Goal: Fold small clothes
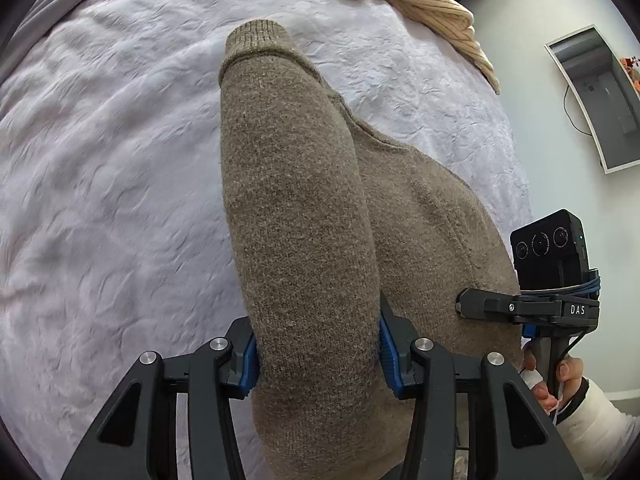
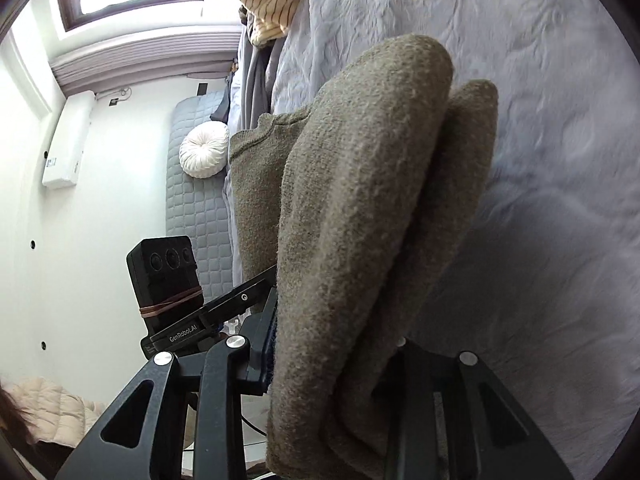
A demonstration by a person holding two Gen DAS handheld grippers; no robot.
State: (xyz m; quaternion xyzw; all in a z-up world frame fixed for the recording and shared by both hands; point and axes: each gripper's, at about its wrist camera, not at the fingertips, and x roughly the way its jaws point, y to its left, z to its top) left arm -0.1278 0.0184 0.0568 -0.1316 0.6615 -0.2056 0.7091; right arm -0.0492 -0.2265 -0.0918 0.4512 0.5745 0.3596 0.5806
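The bed (image 1: 100,200) has a pale, crinkly cover, and it fills the left side of the left wrist view. In the middle a brown sweater (image 1: 296,208) rises off the bed, with its sleeve cuff pointing to the far side. The left hand-held gripper (image 1: 318,354) is closed on a thick fold of the sweater, and the blue pads (image 1: 249,364) press into the wool on both sides. A striped cloth (image 1: 420,0) lies at the far edge of the bed. To the right, the right hand-held gripper (image 1: 460,304) pinches the sweater's other edge, and a hand (image 1: 560,380) in a white sleeve holds its handle. On the wall at the far right is a screen (image 1: 596,96). In the right wrist view, a white round pillow (image 2: 204,150) sits on the left, on a grey quilted mat. The sweater is bunched in thick folds between the right gripper's jaws and lifted above the bed.
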